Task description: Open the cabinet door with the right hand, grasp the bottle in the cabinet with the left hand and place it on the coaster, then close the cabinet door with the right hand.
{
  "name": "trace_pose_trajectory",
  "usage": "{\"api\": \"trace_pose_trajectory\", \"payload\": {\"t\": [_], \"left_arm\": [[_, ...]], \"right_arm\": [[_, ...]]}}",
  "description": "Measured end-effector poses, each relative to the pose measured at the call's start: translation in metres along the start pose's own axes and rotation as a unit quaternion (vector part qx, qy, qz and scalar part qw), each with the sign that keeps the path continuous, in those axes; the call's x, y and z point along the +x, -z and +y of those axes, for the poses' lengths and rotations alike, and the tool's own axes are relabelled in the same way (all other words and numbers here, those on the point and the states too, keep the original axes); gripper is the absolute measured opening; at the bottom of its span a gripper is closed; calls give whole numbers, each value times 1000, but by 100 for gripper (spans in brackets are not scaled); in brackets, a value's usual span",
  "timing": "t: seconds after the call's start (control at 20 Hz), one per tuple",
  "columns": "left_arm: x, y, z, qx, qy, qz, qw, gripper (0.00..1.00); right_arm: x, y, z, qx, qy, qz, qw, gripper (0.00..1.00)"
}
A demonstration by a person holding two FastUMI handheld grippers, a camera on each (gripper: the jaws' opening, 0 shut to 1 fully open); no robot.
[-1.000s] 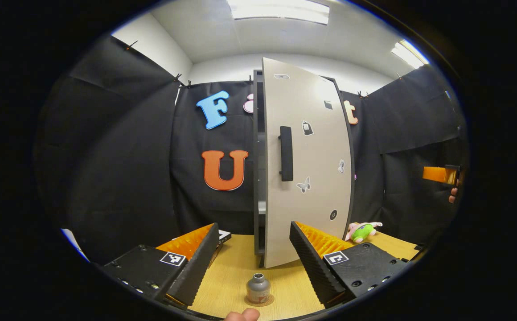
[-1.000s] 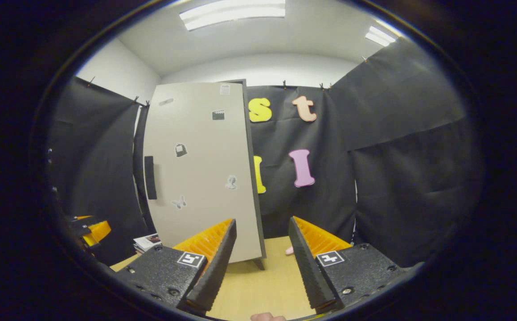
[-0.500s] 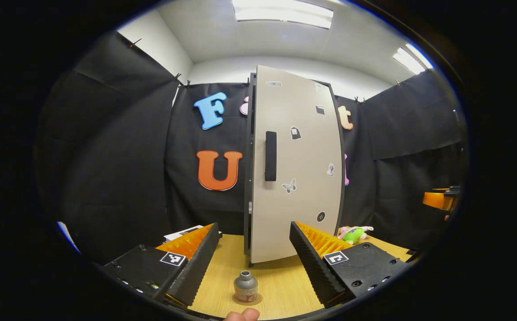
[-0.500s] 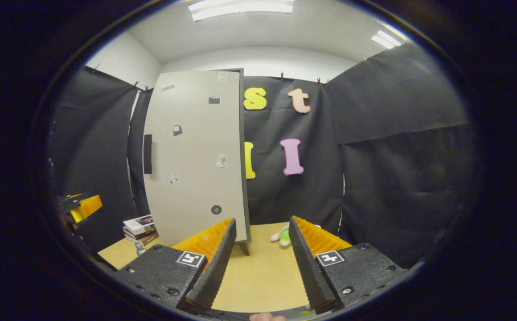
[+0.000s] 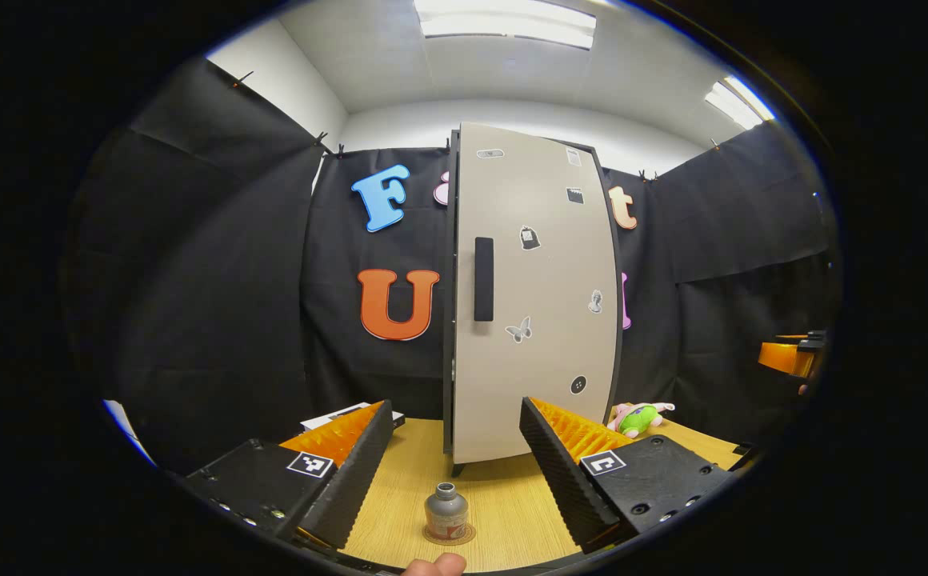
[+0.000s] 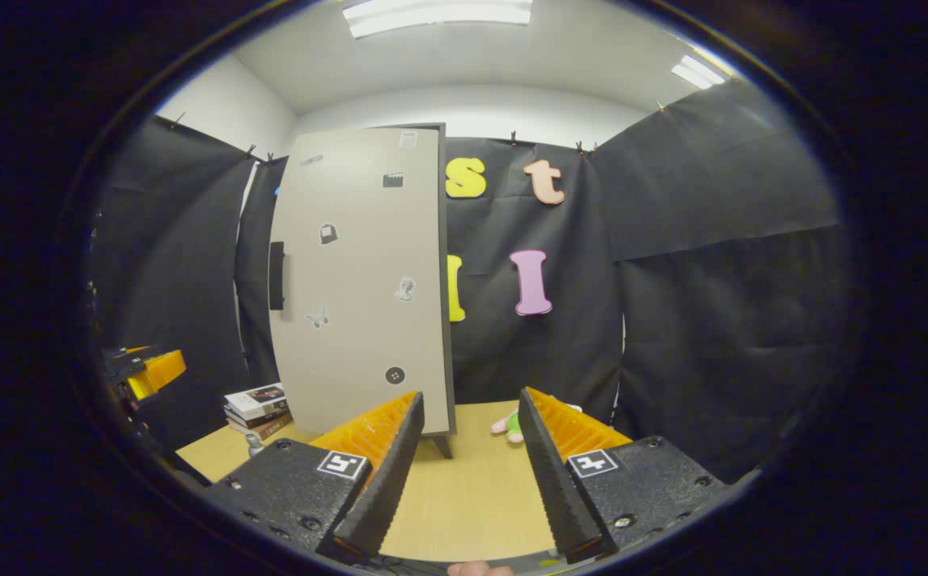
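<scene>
Looks abt done to me: bottle [image 5: 446, 512] sits on coaster [image 5: 464, 535] on table [image 5: 512, 512], cabinet door [image 5: 536, 296] reads flush shut. My left gripper [image 5: 456, 472] & right gripper [image 6: 470, 472] both spread, holding nothing. Nothing left, I'd say.

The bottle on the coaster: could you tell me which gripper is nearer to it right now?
Left. The left gripper hangs open just behind the bottle on its coaster. The right gripper is open, off to the side.
</scene>
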State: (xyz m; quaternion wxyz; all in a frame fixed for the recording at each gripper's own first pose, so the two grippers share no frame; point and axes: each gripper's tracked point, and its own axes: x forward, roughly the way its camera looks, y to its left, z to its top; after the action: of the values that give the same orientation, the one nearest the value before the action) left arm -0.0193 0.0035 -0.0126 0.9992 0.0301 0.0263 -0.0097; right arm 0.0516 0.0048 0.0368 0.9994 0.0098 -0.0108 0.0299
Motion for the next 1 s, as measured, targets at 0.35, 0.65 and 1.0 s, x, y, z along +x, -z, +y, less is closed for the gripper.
{"api": "trace_pose_trajectory", "payload": {"t": [0.35, 0.65, 1.0], "left_arm": [[0, -1, -2, 2, 3, -3, 1000, 96], [1, -2, -1, 2, 4, -3, 1000, 96], [3, -1, 0, 1, 5, -4, 1000, 96]], "right_arm": [[-2, -2, -2, 7, 5, -2, 1000, 77], [-1, -4, -1, 10, 4, -5, 1000, 75], [0, -5, -1, 11, 8, -7, 1000, 75]]}}
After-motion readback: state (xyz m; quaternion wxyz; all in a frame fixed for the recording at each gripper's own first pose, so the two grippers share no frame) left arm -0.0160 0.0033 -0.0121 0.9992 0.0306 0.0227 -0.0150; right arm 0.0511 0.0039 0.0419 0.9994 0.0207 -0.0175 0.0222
